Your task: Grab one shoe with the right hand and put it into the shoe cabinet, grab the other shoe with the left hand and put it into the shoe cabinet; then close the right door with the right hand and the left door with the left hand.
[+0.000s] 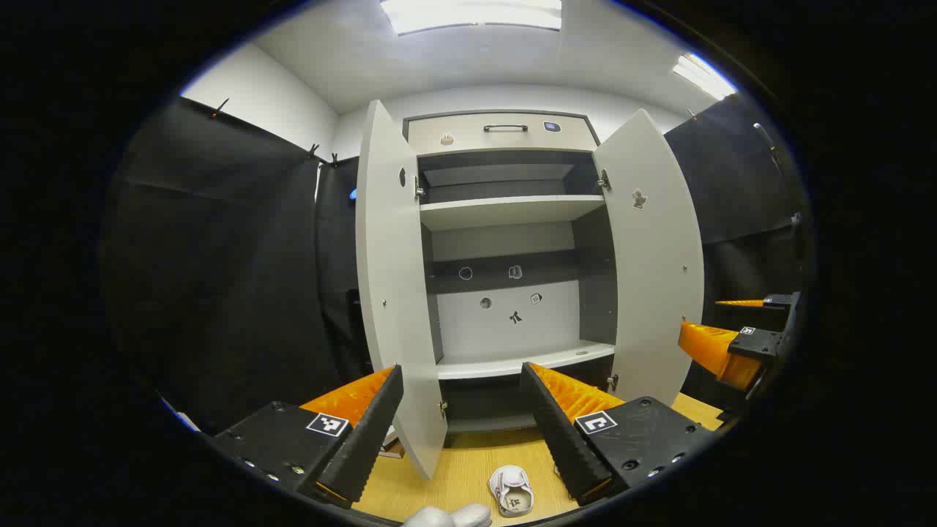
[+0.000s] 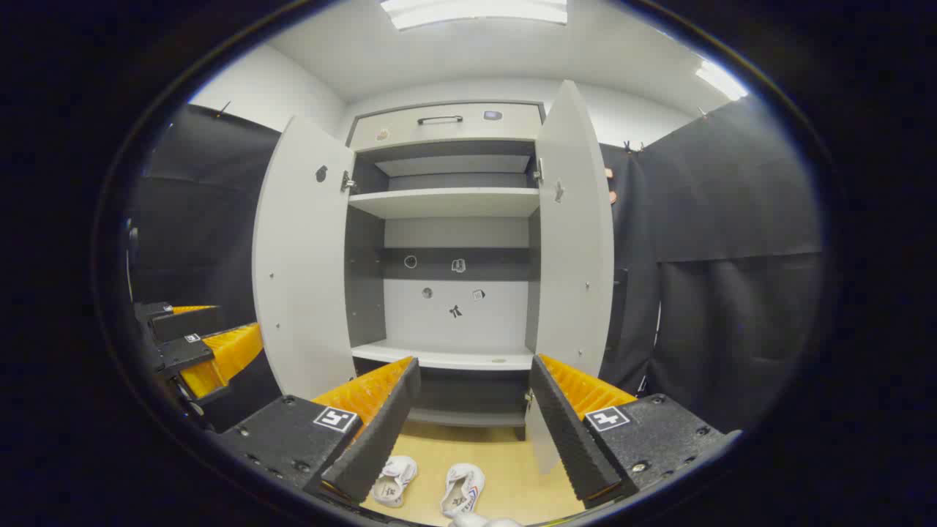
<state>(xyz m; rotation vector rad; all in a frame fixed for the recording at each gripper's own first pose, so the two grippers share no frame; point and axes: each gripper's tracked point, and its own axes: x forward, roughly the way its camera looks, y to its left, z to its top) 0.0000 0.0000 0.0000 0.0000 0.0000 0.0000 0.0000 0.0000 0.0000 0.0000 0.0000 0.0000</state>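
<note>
Two small white shoes (image 2: 393, 479) (image 2: 463, 489) lie side by side on the wooden floor in front of the shoe cabinet (image 2: 446, 201). Its left door (image 2: 304, 263) and right door (image 2: 575, 234) both stand wide open, and its shelves are bare. My right gripper (image 2: 474, 366) is open above the shoes and faces the cabinet. My left gripper (image 1: 461, 375) is also open, straddling the edge of the left door (image 1: 399, 293). One shoe (image 1: 511, 490) lies below it. The right gripper (image 1: 721, 329) appears at the far right of the left gripper view, and the left gripper (image 2: 208, 333) at the far left of the right gripper view.
The cabinet has a top drawer (image 1: 501, 132) with a handle and a lower shelf (image 1: 512, 362) at about gripper height. Black cloth walls close in on both sides. Something white (image 1: 446, 517) shows at the bottom edge; I cannot tell what it is.
</note>
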